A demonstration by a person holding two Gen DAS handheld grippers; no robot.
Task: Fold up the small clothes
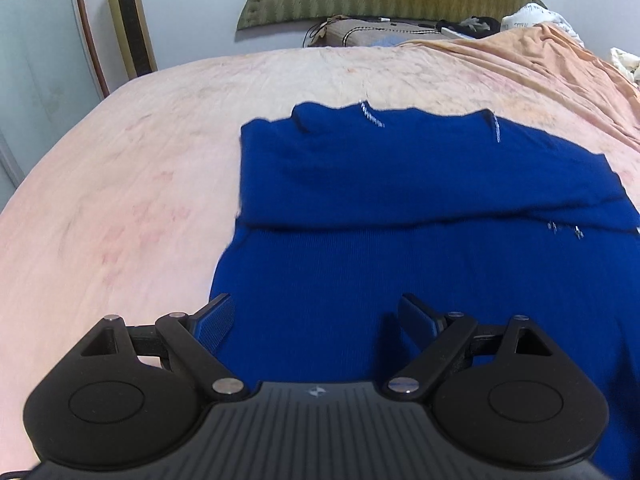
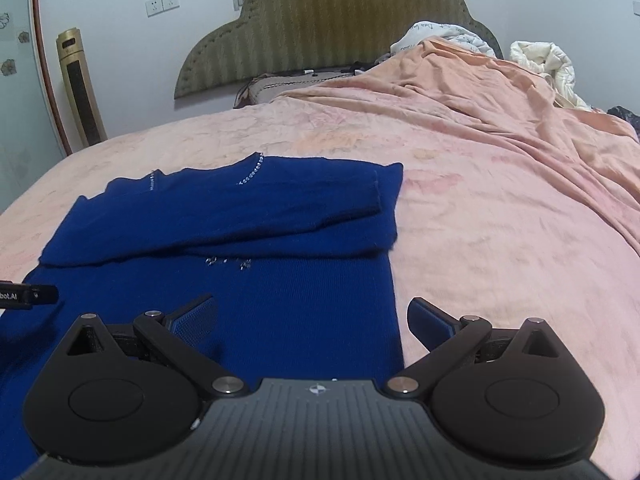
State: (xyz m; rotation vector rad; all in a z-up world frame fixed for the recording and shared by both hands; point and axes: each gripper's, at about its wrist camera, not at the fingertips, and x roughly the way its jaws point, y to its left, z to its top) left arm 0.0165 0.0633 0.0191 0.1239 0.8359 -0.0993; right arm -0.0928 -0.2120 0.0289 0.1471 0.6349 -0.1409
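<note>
Tools [image 1: 316, 320] [image 2: 312, 316] wide over blue sweater [image 2: 280, 216]

Royal-blue sweater [image 2: 240, 240], mottled pink bedspread [image 2: 500, 240], olive headboard [image 2: 340, 32]

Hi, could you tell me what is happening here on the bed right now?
A person with a gripper in each hand is folding a blue sweater laid flat on a pink bedspread. Its sleeves are already folded across the chest. Both the left gripper and the right gripper are open and hold nothing, poised over the sweater's lower part, near its left and right edges. The bottom half is not yet folded up.
</note>
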